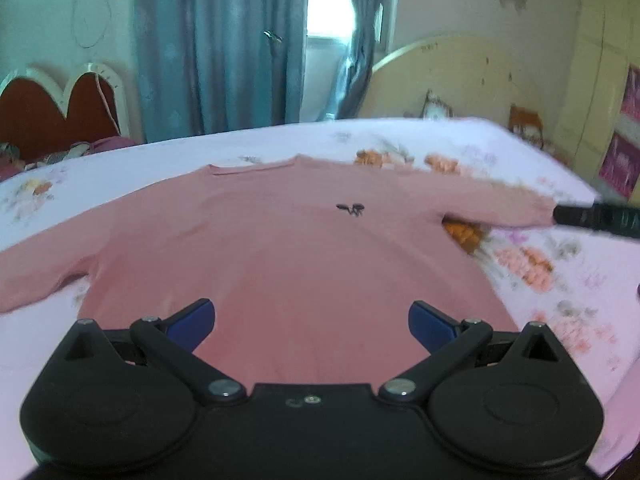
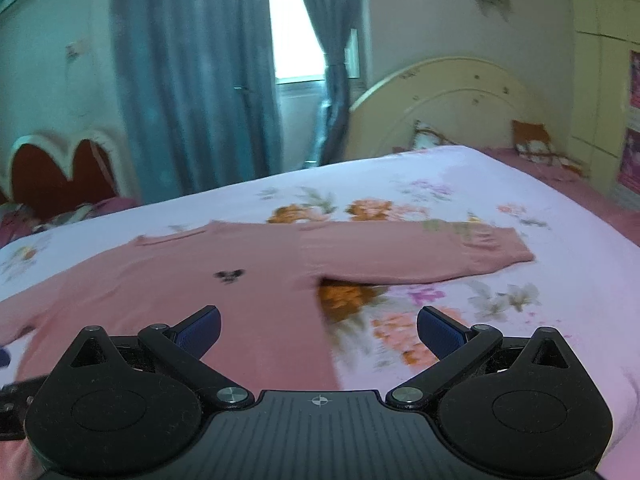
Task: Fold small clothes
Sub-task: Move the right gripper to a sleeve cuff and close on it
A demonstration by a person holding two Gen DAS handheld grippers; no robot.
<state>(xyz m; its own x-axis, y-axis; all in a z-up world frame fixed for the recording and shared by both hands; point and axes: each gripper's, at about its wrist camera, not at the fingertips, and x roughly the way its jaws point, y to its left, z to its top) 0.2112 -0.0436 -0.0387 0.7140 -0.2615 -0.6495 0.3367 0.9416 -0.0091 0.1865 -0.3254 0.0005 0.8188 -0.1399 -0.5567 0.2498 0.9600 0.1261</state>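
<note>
Bedroom walls, blue curtains and a floral bedsheet (image 1: 520, 300) frame the scene, with a pink sweater (image 1: 280, 248) spread flat on the bed as the landmark for everything else. Nearest the hem of the sweater, the left gripper (image 1: 311, 326) hovers with its blue-padded fingers (image 1: 192, 322) spread wide apart and nothing between them; the sweater's lower body fills the gap seen through them. At the sweater's right hem corner, the right gripper (image 2: 318, 330) is likewise wide open and empty, one finger over the pink fabric and the other over the printed flowers of the sheet. In the left wrist view, a dark bar-shaped object (image 1: 596, 218) reaches in just beside the cuff of the sweater's right sleeve; whether it touches the cuff cannot be told through the blur. On the chest of the sweater sits a small dark motif (image 1: 351, 210), and beyond it the neckline (image 1: 252, 169) points toward the far edge of the bed. Both sleeves lie stretched out sideways from the body, the right one (image 2: 440, 256) resting over orange blossoms on the sheet. Past the sweater's collar stand the curtains (image 2: 192, 80) with a bright window (image 2: 296, 24) between them, a cream headboard (image 2: 444, 108) to the right, and a red heart-shaped headboard (image 2: 60, 172) to the left.
</note>
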